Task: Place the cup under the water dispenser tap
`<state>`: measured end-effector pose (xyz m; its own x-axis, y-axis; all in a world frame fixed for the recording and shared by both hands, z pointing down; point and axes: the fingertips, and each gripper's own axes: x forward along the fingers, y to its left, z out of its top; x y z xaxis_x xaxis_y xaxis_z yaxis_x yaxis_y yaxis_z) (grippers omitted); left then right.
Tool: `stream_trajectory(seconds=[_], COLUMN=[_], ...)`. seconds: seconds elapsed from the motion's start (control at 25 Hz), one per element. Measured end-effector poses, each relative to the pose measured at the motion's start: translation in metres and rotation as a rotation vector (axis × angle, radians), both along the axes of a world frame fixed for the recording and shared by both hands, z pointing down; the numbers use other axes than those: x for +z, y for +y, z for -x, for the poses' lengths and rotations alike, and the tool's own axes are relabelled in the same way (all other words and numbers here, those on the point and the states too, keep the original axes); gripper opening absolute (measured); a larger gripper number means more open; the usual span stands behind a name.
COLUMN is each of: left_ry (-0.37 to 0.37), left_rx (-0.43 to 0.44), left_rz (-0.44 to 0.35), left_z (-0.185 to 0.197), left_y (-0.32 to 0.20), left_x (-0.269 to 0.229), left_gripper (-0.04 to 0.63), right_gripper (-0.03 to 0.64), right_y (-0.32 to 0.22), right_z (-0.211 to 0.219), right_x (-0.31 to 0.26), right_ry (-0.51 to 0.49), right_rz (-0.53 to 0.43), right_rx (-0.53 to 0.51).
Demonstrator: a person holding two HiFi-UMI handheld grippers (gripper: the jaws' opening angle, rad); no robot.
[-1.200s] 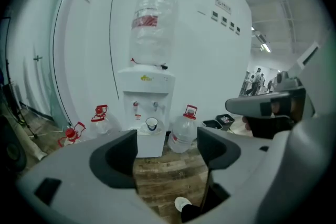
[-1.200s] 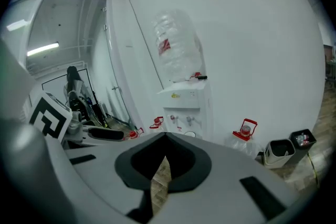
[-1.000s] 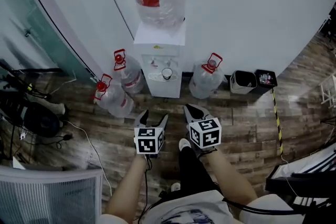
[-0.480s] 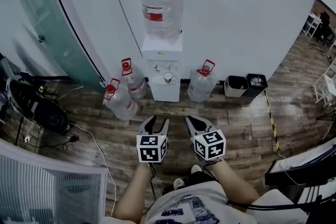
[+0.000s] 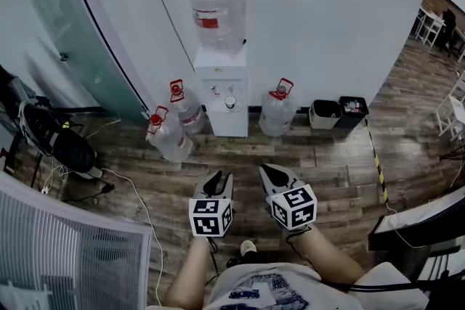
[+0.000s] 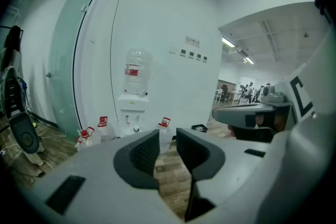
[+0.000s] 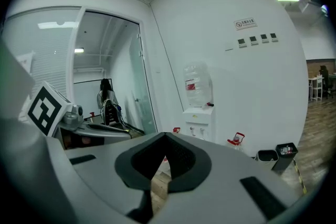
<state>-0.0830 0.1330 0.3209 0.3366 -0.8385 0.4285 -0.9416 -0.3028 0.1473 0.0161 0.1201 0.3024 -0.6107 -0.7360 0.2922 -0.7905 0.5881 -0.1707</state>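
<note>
Standing well apart from white floor-standing water dispenser (image 5: pixel 225 120); small white cup (image 5: pixel 230 102) sits on its ledge under taps. Left gripper (image 5: pixel 218 176) jaws closing, narrow gap, nothing between. Right gripper (image 5: pixel 269 170) pinched together, empty. Placement looks finished; next move likely only parking grippers.

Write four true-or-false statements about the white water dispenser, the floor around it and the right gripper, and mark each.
1. A small white cup stands under the taps of the white water dispenser. True.
2. All three clear red-capped water jugs stand left of the dispenser. False: two stand left of it, one right.
3. The right gripper grips the cup. False: its jaws are together with nothing between them.
4. Two open bins stand by the wall, right of the dispenser. True.
</note>
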Motion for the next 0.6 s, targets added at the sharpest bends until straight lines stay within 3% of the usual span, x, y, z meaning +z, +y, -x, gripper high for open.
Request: stream_trajectory(seconds=[0.44,0.6], left_ry=[-0.059,-0.065], left_rx=[-0.068,-0.08], left_rz=[-0.037,-0.036], left_z=[-0.048,-0.065], left_y=[0.108,0.139], left_x=[-0.003,-0.004], left_gripper=[0.057,0.051], right_gripper=[0.02,0.02], right_y=[0.101,0.132], right_z=[-0.053,-0.067], right_x=[-0.001,-0.005], right_ry=[-0.039,-0.039], right_rz=[-0.009,-0.017], right_rx=[-0.022,-0.044])
